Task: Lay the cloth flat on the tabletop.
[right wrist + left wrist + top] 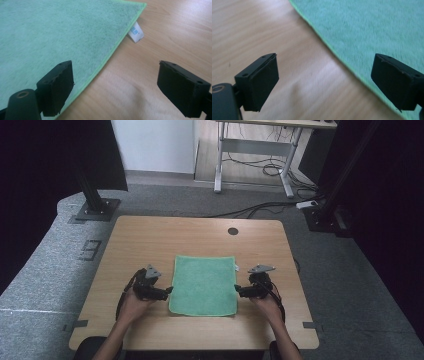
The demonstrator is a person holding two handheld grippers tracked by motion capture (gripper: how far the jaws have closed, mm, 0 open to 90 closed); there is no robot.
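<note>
green towel flat on wooden table, centre-front, white tag at its far rt corner | my l gripper just off towel's l edge, jaws apart, nothing between | my r gripper at its rt edge, jaws wide, nothing pinched

Two black tongs: left tongs, right tongs. Grey three-cornered plate atop each body. Black cable looping back from each. Jaws blocky, matt black, flat-padded, small screw holes on outer faces. Forearms bare, no sleeves.
</note>
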